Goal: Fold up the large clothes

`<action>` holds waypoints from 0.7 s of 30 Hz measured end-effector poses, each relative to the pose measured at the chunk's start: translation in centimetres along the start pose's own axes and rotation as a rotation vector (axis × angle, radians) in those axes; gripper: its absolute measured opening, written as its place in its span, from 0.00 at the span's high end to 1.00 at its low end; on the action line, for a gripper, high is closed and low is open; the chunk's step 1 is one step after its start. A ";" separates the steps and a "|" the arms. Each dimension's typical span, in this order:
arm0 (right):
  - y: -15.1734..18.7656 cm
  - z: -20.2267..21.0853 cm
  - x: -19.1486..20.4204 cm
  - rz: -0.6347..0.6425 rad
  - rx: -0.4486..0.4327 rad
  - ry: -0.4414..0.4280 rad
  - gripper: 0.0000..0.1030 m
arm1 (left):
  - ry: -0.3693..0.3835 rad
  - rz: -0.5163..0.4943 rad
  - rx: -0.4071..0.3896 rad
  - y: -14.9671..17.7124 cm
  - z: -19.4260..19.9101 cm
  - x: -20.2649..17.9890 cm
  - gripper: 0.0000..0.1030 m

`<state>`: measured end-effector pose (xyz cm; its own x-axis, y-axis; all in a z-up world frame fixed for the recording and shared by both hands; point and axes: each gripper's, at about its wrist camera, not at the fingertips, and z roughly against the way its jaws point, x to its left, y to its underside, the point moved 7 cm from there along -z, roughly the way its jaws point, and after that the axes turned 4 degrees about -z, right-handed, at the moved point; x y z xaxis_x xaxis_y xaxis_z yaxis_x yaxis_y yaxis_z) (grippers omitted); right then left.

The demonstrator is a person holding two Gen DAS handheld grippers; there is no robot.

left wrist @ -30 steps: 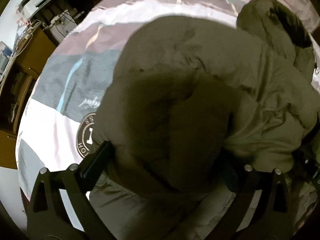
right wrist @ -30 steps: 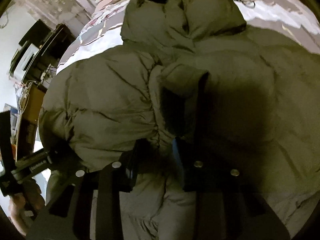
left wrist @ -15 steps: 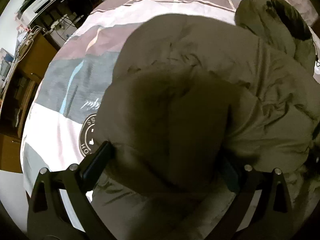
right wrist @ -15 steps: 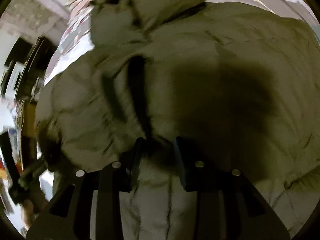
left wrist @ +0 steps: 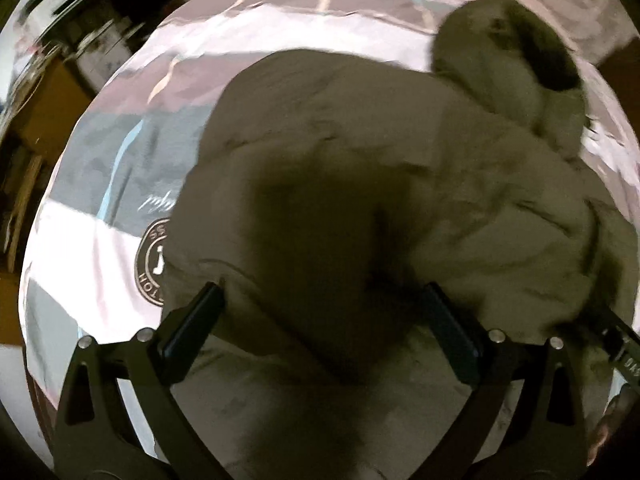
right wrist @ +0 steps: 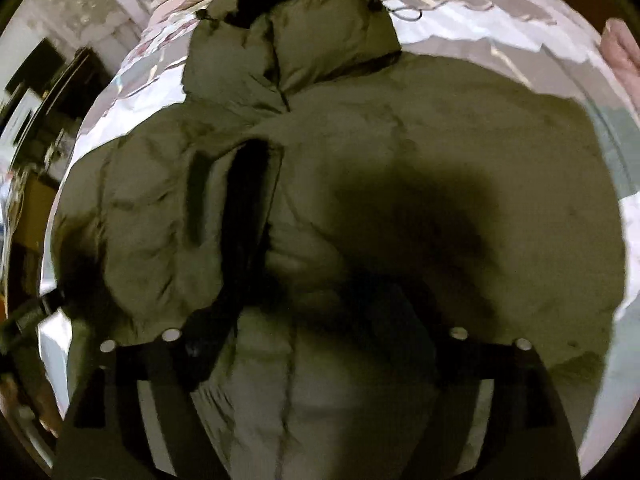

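Item: olive padded jacket, lying spread on a bed with a striped cover, hood at its far end and one sleeve laid in over the jacket's front. Left gripper hangs over the jacket, jaws wide apart, gripping nothing; right gripper likewise above the jacket's lower part, jaws opening with only loose fabric beneath. Progress, judged: early; sleeve folded in, other side and the lengthwise fold remain.
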<state>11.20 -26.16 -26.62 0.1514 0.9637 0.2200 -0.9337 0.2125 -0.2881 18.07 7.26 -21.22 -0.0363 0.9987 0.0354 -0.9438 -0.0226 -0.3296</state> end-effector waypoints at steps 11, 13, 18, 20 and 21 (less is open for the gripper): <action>-0.9 -3.1 -9.4 -0.088 -0.004 0.224 0.25 | -0.242 -0.082 0.098 0.8 -4.2 2.9 0.02; -1.2 -2.8 -10.7 -0.104 -0.039 0.276 0.25 | -0.241 -0.037 0.111 0.9 -4.6 4.3 0.02; 0.6 -2.9 -9.6 -0.067 0.077 0.227 0.24 | -0.196 0.011 0.133 1.4 -4.0 4.8 0.02; 1.2 -1.9 -8.4 -0.036 0.094 0.188 0.24 | -0.185 -0.024 0.116 1.5 -3.1 4.2 0.02; 1.4 -1.2 -7.9 -0.022 0.086 0.182 0.24 | -0.185 -0.034 0.108 1.5 -2.7 3.9 0.02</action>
<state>9.08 -33.34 -29.84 0.2212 0.9739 0.0511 -0.9525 0.2270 -0.2029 17.40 11.23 -24.08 -0.0543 0.9738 0.2206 -0.9750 -0.0040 -0.2224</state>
